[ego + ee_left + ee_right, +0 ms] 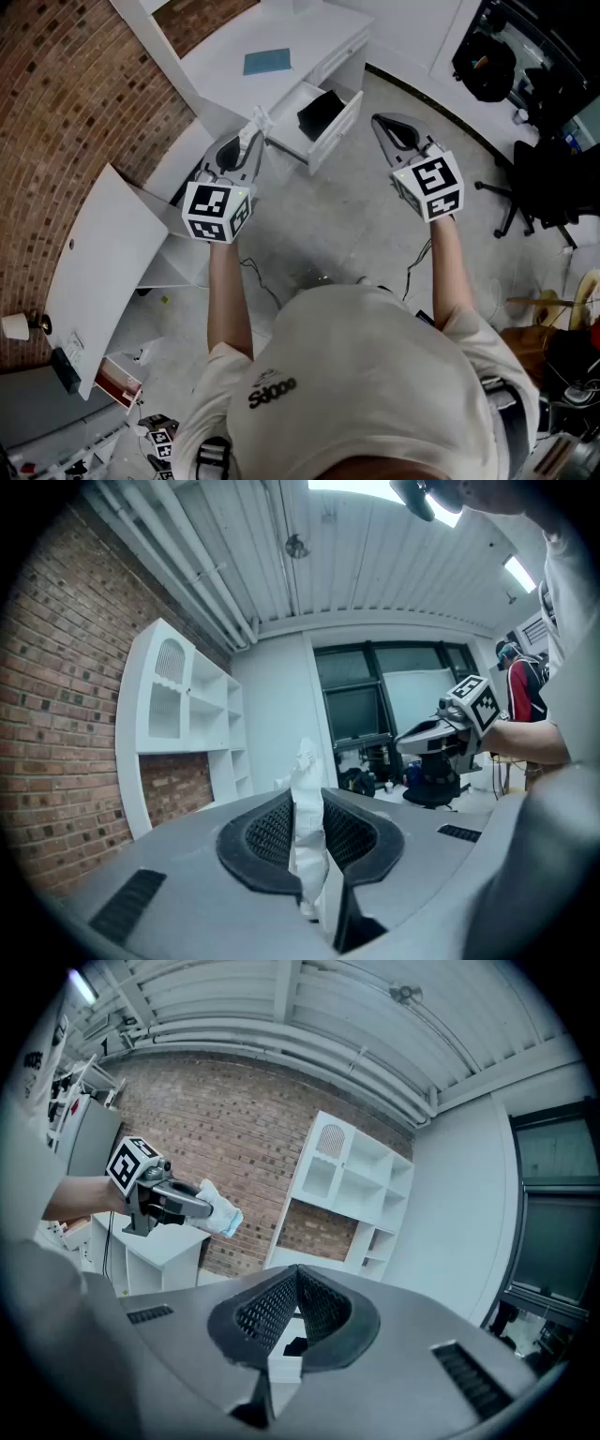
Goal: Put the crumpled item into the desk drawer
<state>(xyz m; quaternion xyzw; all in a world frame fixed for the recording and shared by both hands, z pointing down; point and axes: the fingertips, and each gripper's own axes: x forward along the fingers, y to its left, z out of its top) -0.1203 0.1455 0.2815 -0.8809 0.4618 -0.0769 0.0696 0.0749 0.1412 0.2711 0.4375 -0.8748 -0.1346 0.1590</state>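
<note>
A crumpled white item [305,761] stands pinched between the black pads of my left gripper [307,794], which is shut on it. In the head view that gripper [254,128] hangs just left of the open white desk drawer [339,124], with the crumpled item [259,116] sticking out at its tip. A black object [320,112] lies in the drawer. My right gripper [379,121] hovers to the right of the drawer, shut and empty; its tips [298,1271] meet. The right gripper view also shows the left gripper [202,1207] with the crumpled item [219,1213].
The white desk [225,47] carries a blue sheet [267,61]. A white board [103,262] leans by the brick wall at the left. A black office chair [539,187] stands at the right. Cables [258,281] lie on the floor near the person's feet.
</note>
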